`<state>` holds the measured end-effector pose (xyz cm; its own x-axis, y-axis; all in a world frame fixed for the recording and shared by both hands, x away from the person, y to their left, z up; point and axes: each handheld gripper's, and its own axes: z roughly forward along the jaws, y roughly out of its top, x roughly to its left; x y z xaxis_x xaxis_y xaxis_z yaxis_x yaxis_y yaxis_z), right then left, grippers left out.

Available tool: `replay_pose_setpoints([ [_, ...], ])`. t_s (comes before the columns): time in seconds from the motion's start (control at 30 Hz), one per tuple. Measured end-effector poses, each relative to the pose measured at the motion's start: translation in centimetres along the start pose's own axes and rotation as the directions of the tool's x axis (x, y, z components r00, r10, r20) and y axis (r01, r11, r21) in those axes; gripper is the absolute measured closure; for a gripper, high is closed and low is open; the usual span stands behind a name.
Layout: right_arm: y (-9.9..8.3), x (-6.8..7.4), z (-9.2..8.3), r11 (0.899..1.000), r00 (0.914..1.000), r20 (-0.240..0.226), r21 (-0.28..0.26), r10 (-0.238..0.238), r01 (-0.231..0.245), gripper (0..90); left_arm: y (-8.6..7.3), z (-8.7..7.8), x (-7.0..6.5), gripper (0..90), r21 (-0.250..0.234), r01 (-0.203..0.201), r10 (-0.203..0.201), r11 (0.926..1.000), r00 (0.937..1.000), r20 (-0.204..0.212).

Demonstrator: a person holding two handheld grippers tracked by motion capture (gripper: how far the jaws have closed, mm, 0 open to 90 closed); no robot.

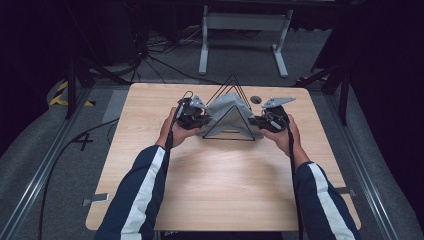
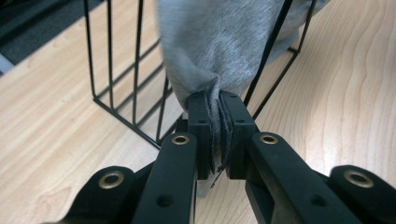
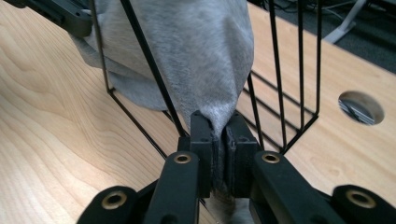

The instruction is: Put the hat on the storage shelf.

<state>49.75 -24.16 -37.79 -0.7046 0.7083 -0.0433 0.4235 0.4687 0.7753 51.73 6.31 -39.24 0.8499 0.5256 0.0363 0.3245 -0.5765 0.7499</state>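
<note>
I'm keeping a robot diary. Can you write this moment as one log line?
left gripper: shut on grey cloth | right gripper: shut on grey cloth | cloth: draped over black wire rack | rack: on wooden table

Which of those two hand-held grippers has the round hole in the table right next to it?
The right hand-held gripper: the round hole lies just beyond it, while the left hand-held gripper pinches the grey cloth at the far side.

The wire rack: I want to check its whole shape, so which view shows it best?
The high view: the rack appears entire, a black triangular frame on the table, grey cloth draped over it. The left gripper view shows a few bars beside the pinched cloth; the right gripper view shows bars either side of the cloth.
</note>
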Motion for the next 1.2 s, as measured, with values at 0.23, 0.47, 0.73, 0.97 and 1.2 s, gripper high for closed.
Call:
replay_pose_setpoints([
  [0.23,-1.6,-0.6,1.3,0.999,0.9995,0.011,0.013,0.030,-0.030,83.9,-1.3,1.7,0.2,84.7,0.014,0.030,-0.030,0.9995,0.9995,-0.007],
  [0.47,-2.4,-0.5,2.5,0.999,0.9984,0.027,0.017,0.050,-0.051,83.6,-2.1,2.7,0.5,85.8,0.047,0.033,-0.032,0.9984,0.9992,-0.026],
  [0.73,-2.4,-0.5,2.4,0.999,0.9985,0.034,0.014,0.042,-0.042,82.8,-2.1,2.2,0.4,85.9,0.013,0.042,-0.042,0.9990,0.9988,-0.026],
  [0.97,-1.9,-0.2,1.5,0.999,0.9986,0.044,0.023,0.030,-0.031,76.9,-1.6,0.6,0.1,84.5,0.002,0.009,-0.009,1.0000,0.9984,-0.056],
  [1.2,-1.6,-0.3,0.4,0.999,0.9983,0.057,0.038,0.012,-0.014,74.9,-1.3,-1.4,-0.2,83.4,0.020,-0.031,0.032,0.9993,0.9969,-0.072],
])
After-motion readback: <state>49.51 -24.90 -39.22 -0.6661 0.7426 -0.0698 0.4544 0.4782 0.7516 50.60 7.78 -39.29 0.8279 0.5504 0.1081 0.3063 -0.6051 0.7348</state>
